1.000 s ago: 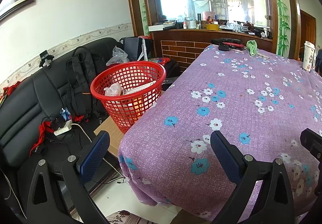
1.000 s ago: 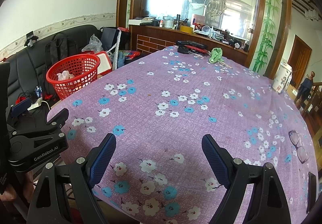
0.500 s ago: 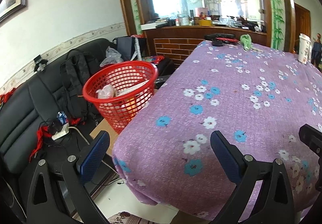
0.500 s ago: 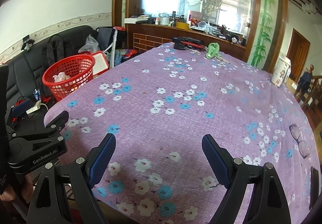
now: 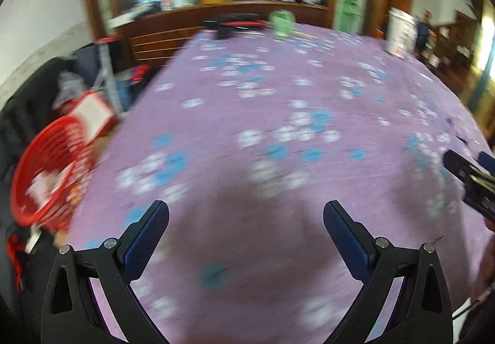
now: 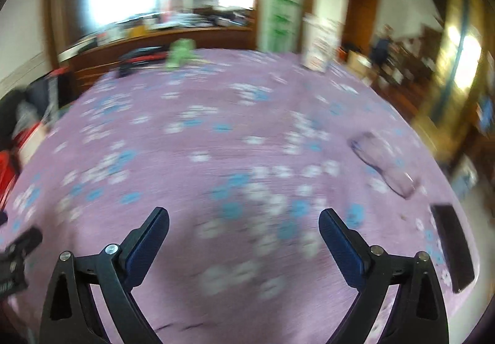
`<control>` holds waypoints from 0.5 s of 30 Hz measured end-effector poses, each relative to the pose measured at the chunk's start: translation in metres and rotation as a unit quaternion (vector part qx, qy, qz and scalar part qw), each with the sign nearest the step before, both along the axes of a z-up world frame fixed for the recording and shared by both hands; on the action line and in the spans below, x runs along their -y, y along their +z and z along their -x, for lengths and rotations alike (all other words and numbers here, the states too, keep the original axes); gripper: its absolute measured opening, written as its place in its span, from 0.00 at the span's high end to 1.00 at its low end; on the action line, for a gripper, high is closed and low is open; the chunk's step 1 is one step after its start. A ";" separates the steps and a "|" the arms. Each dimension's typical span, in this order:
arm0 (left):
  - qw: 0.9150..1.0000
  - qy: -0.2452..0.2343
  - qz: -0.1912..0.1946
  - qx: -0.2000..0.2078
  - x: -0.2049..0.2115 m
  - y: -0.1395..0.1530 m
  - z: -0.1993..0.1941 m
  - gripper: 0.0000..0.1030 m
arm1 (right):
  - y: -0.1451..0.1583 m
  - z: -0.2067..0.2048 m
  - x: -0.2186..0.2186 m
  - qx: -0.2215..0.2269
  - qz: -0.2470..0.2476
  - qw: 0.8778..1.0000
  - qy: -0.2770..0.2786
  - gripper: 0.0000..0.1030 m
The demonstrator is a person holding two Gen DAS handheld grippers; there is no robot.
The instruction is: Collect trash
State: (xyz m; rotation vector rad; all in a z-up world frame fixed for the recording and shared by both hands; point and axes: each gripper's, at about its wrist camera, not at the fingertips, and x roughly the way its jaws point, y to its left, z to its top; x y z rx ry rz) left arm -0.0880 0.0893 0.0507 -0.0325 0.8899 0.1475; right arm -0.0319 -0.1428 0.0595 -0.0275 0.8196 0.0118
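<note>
A red mesh basket (image 5: 46, 174), already holding pale crumpled scraps, stands off the left edge of a table draped in a purple flowered cloth (image 5: 278, 127); most of that cloth shows no loose litter. The likeliest remaining piece is a green crumpled item (image 5: 281, 23) at the far end, beside dark objects too blurred to name. It looks light and soft, probably yielding under a pinch, so a hold across its bunched middle seems best. Both views are smeared by motion. The left gripper (image 5: 246, 220) hangs over the near cloth with fingers spread wide and nothing between them; the right gripper (image 6: 244, 226) is likewise parted and empty, a pair of glasses (image 6: 383, 164) lying to its right
</note>
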 end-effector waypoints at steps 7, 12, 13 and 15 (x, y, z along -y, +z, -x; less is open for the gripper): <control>0.995 -0.056 0.035 -0.070 0.059 -0.032 -0.068 0.04 | -0.041 -0.041 0.038 -0.077 0.011 0.996 -0.042 0.01; 0.995 -0.072 0.010 -0.074 0.075 -0.044 -0.082 0.04 | -0.044 -0.043 0.040 -0.085 0.007 0.996 -0.033 0.01; 0.995 -0.073 0.005 -0.071 0.076 -0.045 -0.082 0.03 | -0.046 -0.043 0.039 -0.088 0.008 0.996 -0.032 0.01; 0.995 -0.074 0.001 -0.065 0.076 -0.045 -0.082 0.04 | -0.048 -0.044 0.034 -0.099 0.006 0.995 -0.024 0.01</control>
